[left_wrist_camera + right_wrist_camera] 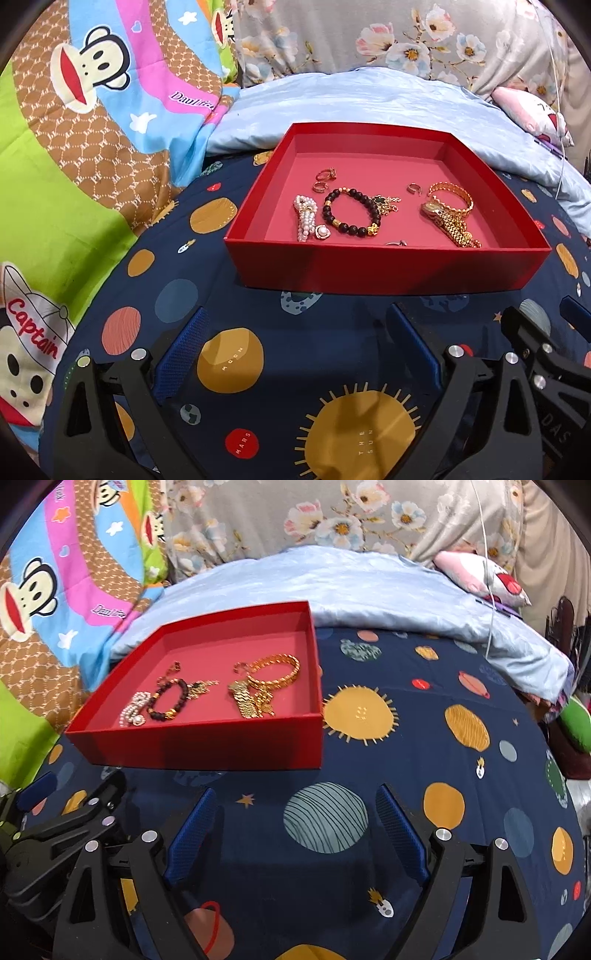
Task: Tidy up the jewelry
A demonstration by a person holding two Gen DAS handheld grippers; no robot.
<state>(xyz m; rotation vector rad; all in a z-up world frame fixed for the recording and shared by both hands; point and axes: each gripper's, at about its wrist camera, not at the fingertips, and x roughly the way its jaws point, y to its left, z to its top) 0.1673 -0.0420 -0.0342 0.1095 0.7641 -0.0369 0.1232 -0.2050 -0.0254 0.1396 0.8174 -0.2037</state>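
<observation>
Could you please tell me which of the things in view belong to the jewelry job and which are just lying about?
Part of the job:
red box
dark bead bracelet
pearl piece
gold bangle
gold watch
small rings
left gripper and right gripper, both open and empty

Just lying about:
planet-print sheet
light blue blanket
monkey-print quilt
white cable

The box's (388,273) near wall hides the strip of floor right behind it, and a small silver ring (397,243) there only half peeks over the rim. In the right wrist view the tiny rings (173,668) at the back are too blurry and small to sort out. The gold watch (448,221) and chain are tangled in one heap, so ends can't be traced. Both grippers' bodies are cut off by the bottom edge.
</observation>
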